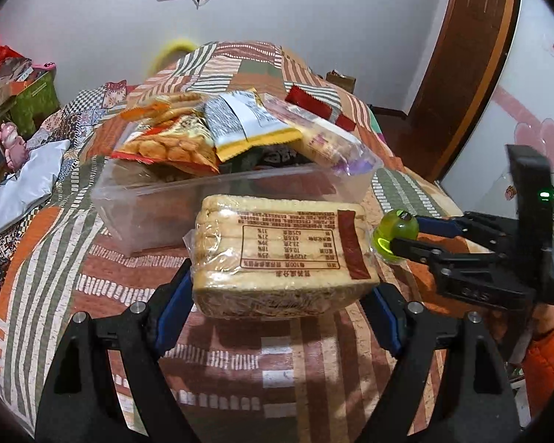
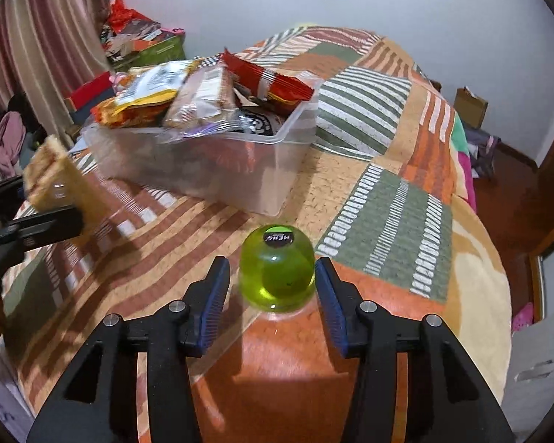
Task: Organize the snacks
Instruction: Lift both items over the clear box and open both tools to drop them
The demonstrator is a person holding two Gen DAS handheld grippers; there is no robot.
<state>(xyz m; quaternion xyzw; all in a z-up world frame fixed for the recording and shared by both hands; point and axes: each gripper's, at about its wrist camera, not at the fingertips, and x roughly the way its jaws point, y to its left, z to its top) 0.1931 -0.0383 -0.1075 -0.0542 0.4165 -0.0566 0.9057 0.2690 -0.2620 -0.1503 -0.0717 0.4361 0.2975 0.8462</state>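
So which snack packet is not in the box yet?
The clear-wrapped cracker pack, held in the left claw in front of the plastic box; the other packets are piled inside.

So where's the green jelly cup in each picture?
Left wrist view: the green jelly cup is at the right, between the right gripper's fingertips, just right of the wafer pack.
Right wrist view: the cup sits low in the middle, between the blue pads.
Shared landmark: the clear snack bin on the bedspread behind it.
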